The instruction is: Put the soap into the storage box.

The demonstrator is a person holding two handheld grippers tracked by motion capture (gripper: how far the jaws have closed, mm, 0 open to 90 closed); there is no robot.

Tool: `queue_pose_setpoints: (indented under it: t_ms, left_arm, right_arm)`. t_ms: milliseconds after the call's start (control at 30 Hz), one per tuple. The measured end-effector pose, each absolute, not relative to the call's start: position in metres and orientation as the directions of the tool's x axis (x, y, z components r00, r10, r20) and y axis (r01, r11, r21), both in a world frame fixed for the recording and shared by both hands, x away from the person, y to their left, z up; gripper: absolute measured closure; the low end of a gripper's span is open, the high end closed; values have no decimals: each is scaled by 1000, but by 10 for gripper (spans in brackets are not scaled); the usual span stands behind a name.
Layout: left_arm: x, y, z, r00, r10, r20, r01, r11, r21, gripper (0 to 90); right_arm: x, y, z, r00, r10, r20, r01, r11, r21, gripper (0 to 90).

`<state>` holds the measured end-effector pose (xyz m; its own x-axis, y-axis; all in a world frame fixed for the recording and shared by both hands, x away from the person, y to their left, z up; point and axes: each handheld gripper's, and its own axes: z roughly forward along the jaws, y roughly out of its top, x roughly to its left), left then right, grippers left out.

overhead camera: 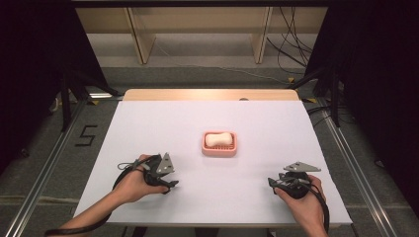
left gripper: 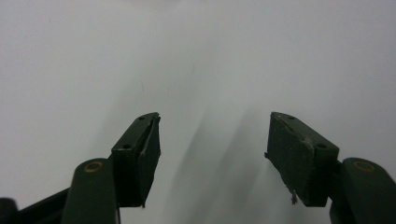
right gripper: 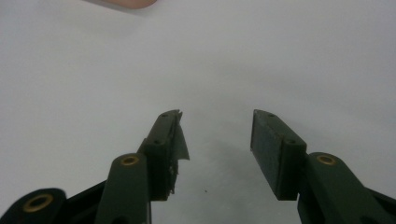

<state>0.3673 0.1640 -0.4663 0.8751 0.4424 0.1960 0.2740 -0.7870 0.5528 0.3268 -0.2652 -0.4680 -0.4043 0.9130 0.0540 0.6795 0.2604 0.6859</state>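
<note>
A cream bar of soap (overhead camera: 218, 139) lies inside a pink soap dish (overhead camera: 219, 150) at the centre of the high view, on the white table (overhead camera: 148, 128), and nothing else stands on the surface. The left gripper (overhead camera: 171, 184) sits in the lower left of that frame, low over the table and well apart from the dish; in the left gripper view its jaws stand wide with only bare white tabletop between them. The right gripper (overhead camera: 272, 183) rests in the lower right, equally far from the dish, and the right gripper view shows its jaws parted too, empty, with a sliver of the pink dish at the upper left edge of the frame. Judging from this layout, the soap looks already seated in its dish and both hands are clear of it, so little or nothing appears left to do.
</note>
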Motion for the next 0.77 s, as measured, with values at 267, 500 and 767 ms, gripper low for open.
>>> queue_pose_setpoints:
  t_ms: [267,500,767]
  left_arm:
    - [334,204,-470,837,528,147,358,-730,582,343]
    - [311,221,-476,796,597,101,415,-659,628,344]
    - [313,230,-474,784,617,68,425,-614,665,351]
  right_arm:
    - [328,-261,-469,-438,897,60,673,283,683,513]
    - [326,-257,-468,-424,902,84,704,269,657,513]
    - [330,-254,-471,-483,870,104,663,285,692,486]
